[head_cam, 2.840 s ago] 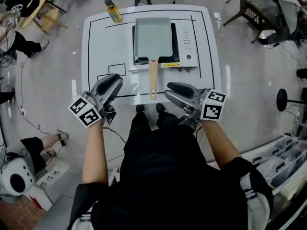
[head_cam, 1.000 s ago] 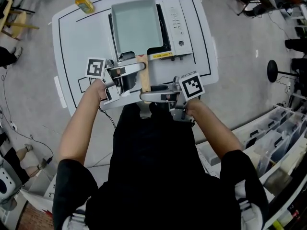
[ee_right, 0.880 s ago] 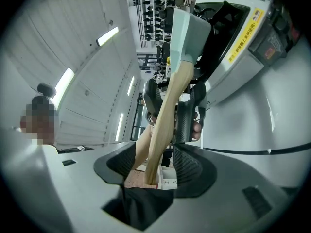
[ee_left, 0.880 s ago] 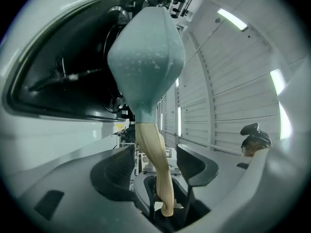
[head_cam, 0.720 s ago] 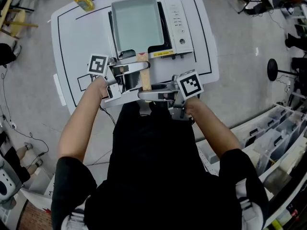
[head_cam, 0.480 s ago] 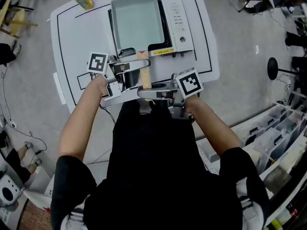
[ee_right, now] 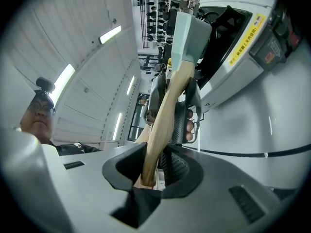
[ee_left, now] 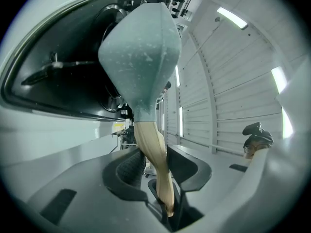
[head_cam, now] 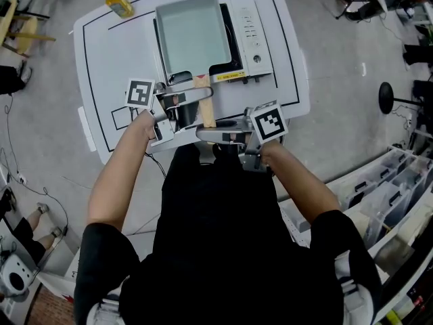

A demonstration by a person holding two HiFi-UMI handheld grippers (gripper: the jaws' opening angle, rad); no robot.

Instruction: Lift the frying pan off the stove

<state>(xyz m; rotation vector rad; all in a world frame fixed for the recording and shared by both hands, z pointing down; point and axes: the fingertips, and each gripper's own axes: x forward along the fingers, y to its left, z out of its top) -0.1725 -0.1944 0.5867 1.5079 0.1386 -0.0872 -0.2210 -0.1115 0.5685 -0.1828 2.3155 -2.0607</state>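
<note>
The frying pan (head_cam: 193, 36) sits on the stove (head_cam: 252, 36), which stands on the white bench (head_cam: 111, 59). The pan is a flat rectangle, pale grey-green and matt, and its light wooden handle (head_cam: 205, 105) points toward me.

My left hand-held gripper (ee_left: 155, 165) and my right hand-held gripper (ee_right: 153, 169) stand at opposite sides of the handle. Both pairs of jaws have just been closing, and now they pinch the wood between their dark pads.

Only the head view gives the whole layout, including the yellow bottle (head_cam: 117, 2) at the far corner of the bench. The left gripper view shows the speckled pan narrowing to a metal neck where the smooth, rounded wood begins. It also shows the glossy black body of the stove. The right gripper view shows from near the ridged rubber of one pad and a yellow label (ee_right: 245, 38) on the stove's white front.
</note>
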